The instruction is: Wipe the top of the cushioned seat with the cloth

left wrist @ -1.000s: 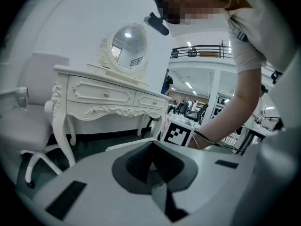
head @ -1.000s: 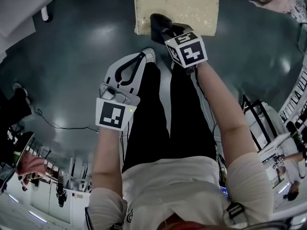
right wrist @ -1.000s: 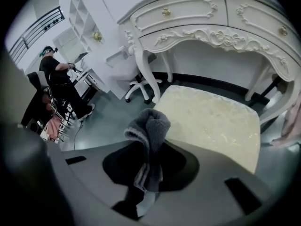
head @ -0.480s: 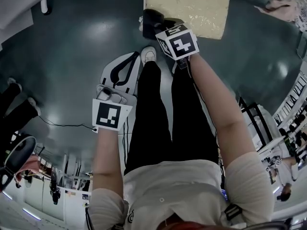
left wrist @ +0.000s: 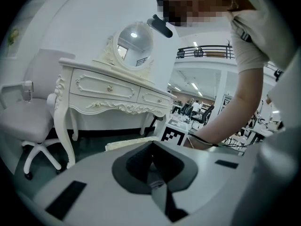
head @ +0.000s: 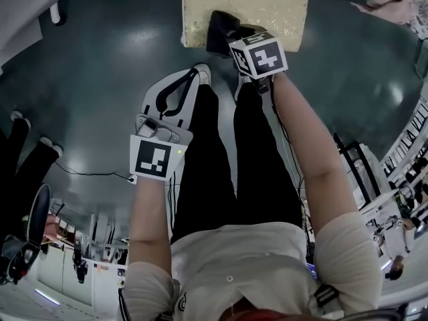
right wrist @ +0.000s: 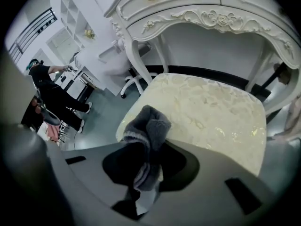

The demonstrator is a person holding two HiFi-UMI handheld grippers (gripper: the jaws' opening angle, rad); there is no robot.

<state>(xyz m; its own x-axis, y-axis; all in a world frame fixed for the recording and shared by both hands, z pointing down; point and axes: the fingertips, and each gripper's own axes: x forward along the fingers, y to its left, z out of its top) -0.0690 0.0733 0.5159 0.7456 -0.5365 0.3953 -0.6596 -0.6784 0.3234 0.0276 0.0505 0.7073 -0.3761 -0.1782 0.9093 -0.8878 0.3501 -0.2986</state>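
Note:
The cushioned seat (head: 244,5) is cream with a patterned top and stands at the top of the head view, in front of the person's feet. A dark grey cloth (head: 221,32) lies pressed on its near edge, left of the middle. My right gripper (head: 231,39) is shut on that cloth. In the right gripper view the bunched cloth (right wrist: 146,128) sticks out between the jaws over the seat (right wrist: 211,112). My left gripper (head: 175,92) hangs shut and empty beside the left leg, away from the seat. In the left gripper view only a strip of the seat (left wrist: 126,144) shows.
A white ornate dressing table (right wrist: 197,13) stands over the seat's far side, with a round mirror (left wrist: 134,44) on top. A white swivel chair (left wrist: 28,126) is to its left. A person in dark clothes (right wrist: 54,98) stands on the grey floor at left. Pink fabric (head: 391,2) lies at far right.
The right gripper has slid the cloth from the seat's near left corner to the right along the near edge. The left gripper has stayed by the leg.

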